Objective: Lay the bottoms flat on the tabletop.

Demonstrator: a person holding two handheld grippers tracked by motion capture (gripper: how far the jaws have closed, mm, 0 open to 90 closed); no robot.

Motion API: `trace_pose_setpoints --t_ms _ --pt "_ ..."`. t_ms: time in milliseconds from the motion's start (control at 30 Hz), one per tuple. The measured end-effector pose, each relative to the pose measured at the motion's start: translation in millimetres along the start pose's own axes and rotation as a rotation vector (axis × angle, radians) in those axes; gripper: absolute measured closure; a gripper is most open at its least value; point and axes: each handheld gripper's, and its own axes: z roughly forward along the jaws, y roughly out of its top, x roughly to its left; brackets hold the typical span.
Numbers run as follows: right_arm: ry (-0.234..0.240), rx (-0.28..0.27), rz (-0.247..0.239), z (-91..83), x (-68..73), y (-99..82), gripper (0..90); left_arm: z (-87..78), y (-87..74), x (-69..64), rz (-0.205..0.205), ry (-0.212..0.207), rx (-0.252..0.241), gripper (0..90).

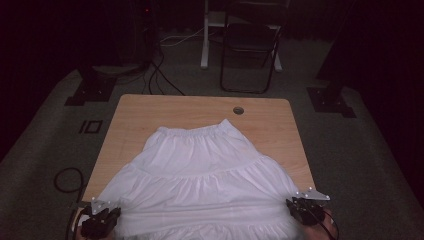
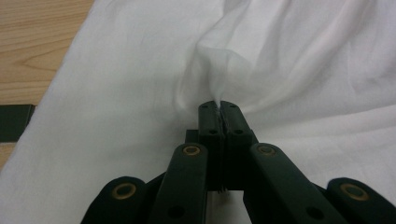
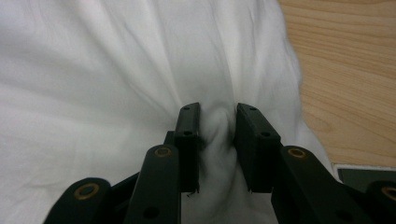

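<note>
The white skirt (image 1: 200, 170) lies flat on the table (image 1: 200, 107), its near hem pinched thinly by the fully closed left gripper (image 2: 219, 108) and bunched thickly between the half-closed right gripper (image 3: 217, 122), so an uneven pull may slip the left corner free.

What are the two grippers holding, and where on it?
Both hold the white tiered cotton skirt at its near hem: left gripper pinches a thin fold at one corner, right gripper a thicker bunch at the other.
</note>
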Motion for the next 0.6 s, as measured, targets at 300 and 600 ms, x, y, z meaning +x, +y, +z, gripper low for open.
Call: trace_pose_setpoints --t_ms 300,600 --pt "0.000 -0.001 0.003 1.0 -0.3 1.1 70.4 5.0 5.9 1.4 0.007 0.002 -0.005 87.8" --pt "-0.011 -0.013 0.008 7.0 -2.4 6.8 71.1 19.9 22.5 3.2 0.022 -0.004 -0.025 87.7"
